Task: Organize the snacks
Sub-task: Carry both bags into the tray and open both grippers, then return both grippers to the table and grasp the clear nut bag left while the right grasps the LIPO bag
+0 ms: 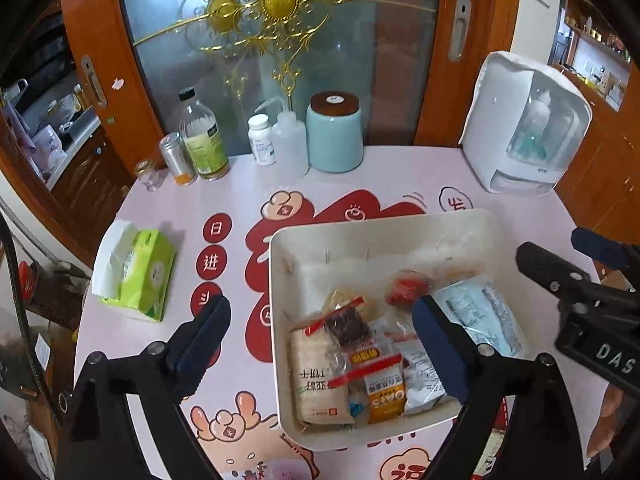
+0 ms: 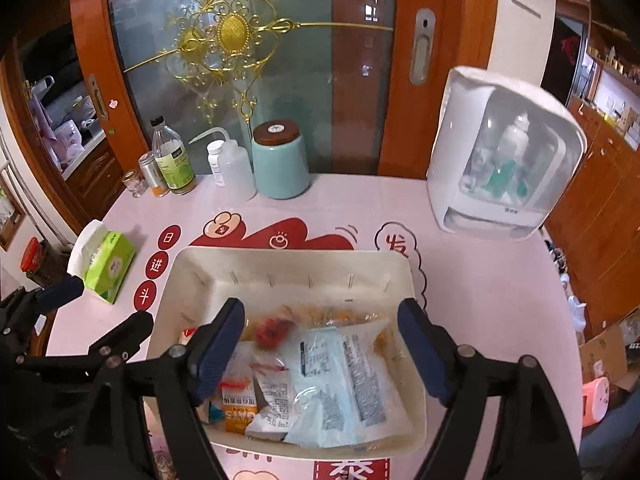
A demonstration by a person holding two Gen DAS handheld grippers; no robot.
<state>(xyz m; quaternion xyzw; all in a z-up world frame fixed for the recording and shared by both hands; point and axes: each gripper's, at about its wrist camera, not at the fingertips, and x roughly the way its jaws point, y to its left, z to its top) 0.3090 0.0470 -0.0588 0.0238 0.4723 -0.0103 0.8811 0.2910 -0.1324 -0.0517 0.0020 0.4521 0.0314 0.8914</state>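
A cream plastic bin (image 1: 276,280) (image 2: 296,256) sits on the pink table and holds several snack packs: a beige cracker pack (image 1: 316,380), an orange oat bar (image 1: 384,392) (image 2: 236,412), a light blue pouch (image 1: 480,312) (image 2: 336,380), and a red round snack (image 1: 404,290) (image 2: 270,330). My left gripper (image 1: 320,344) is open and empty, straddling the bin's left wall. My right gripper (image 2: 320,344) is open and empty above the bin; it also shows in the left wrist view (image 1: 560,264).
A green tissue pack (image 1: 140,272) (image 2: 108,264) lies left of the bin. Bottles, a small jar and a teal canister (image 1: 334,132) (image 2: 280,160) stand at the table's back edge. A white appliance (image 1: 524,124) (image 2: 504,152) stands back right.
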